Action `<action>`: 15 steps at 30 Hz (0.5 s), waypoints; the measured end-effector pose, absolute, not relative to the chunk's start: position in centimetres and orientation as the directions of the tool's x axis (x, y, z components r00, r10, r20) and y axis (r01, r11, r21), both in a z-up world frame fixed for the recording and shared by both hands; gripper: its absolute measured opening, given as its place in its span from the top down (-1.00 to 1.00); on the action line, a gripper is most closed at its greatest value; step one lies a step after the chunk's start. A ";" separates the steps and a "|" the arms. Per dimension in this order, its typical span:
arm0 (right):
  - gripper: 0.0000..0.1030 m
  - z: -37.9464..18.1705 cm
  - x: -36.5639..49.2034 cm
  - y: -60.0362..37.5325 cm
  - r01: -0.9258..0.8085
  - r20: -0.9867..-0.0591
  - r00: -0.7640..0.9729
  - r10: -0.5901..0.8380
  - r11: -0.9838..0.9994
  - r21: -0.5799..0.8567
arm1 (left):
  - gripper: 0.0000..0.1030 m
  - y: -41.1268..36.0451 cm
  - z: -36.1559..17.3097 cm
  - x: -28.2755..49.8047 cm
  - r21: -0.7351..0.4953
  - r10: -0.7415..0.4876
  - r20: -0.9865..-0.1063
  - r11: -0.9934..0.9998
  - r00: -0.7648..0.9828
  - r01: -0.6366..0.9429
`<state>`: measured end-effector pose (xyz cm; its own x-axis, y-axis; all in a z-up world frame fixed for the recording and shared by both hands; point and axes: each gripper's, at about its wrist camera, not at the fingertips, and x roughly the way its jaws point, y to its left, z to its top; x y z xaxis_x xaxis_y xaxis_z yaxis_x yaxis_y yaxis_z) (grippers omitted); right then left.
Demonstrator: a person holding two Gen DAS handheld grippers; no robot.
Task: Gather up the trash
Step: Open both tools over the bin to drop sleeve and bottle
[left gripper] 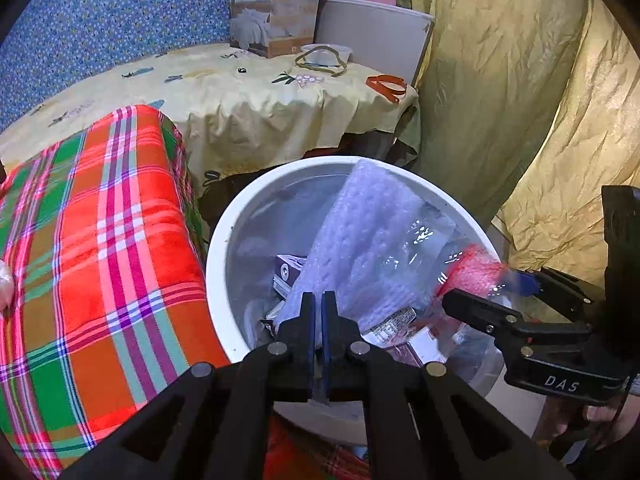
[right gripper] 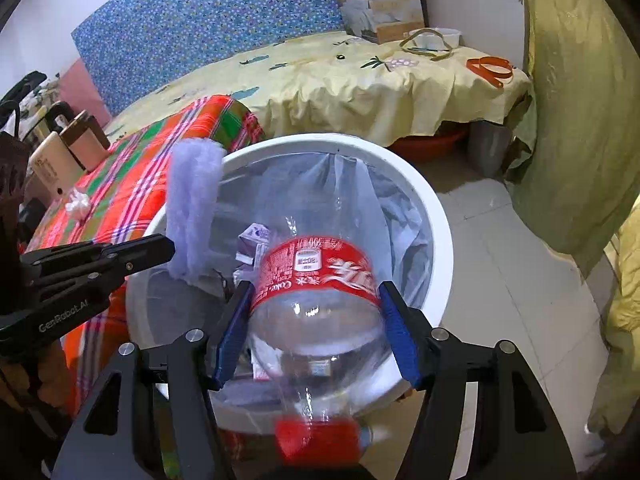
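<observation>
A bedroom with a yellow-sheeted bed (left gripper: 248,96) behind a white bin (left gripper: 224,248). Left wrist view: the left hand-held gripper (left gripper: 318,304), closed, pinches bubble wrap (left gripper: 372,232) over the bin, apparently to drop it in. Right wrist view: the right hand-held gripper (right gripper: 316,308), spread wide, clamps a bottle (right gripper: 316,280) above the bin, likely for the same purpose.

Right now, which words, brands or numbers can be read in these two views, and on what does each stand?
"DAS": right tongs, on the body.
"GenRobot.AI": left tongs, on the body.
"Coke": red label of the clear bottle, upside down.
Other print on that label: too blurred.
Cardboard box on the bed: print too small.
Cartons in the white bin: unreadable.
</observation>
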<state>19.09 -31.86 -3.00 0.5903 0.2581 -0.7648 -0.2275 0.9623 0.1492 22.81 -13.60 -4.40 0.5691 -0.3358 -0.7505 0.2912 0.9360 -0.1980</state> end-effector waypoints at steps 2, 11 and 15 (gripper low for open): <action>-0.25 -2.6 18.8 -31.8 -0.237 -0.753 0.603 0.265 0.960 0.149 | 0.78 -13.4 -4.3 22.7 -0.207 -0.344 -0.745 0.934 0.571 0.292; -0.25 -1.3 17.5 -31.9 -0.227 -0.725 0.634 0.267 0.961 0.155 | 0.62 -11.6 -2.8 21.0 -0.250 -0.372 -0.710 0.927 0.598 0.280; -0.25 -0.3 16.4 -31.3 -0.245 -0.706 0.647 0.287 0.956 0.164 | 0.62 -10.5 -2.1 19.7 -0.248 -0.361 -0.696 0.932 0.620 0.264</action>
